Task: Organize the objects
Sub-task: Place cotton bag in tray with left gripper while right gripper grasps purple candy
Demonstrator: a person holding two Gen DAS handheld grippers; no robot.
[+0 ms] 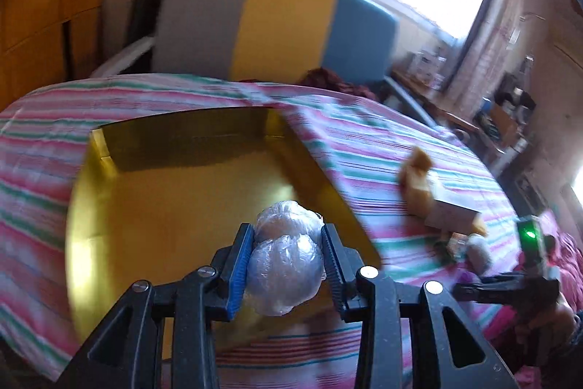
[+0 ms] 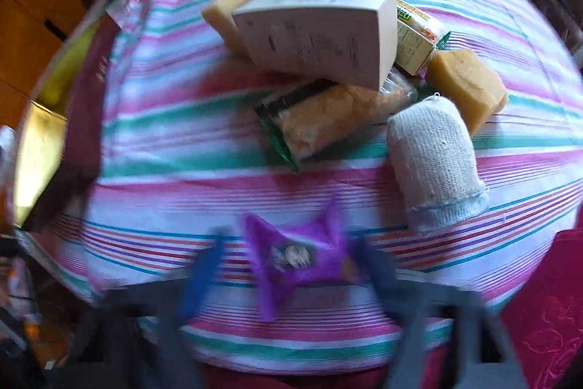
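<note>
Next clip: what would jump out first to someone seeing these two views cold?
The left tongs clamp a clear plastic-wrapped bundle above the open gold box on the striped cloth. In the right wrist view, a purple packet lies between the blurred right tongs. Beyond it sits a heap: white carton, yellow sponges, and a white knitted roll.

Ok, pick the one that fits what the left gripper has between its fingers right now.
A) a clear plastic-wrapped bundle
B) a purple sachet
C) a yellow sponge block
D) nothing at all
A: in the left wrist view the left gripper is clamped on a clear plastic-wrapped bundle, both pads against its sides, above the gold tray.
</note>
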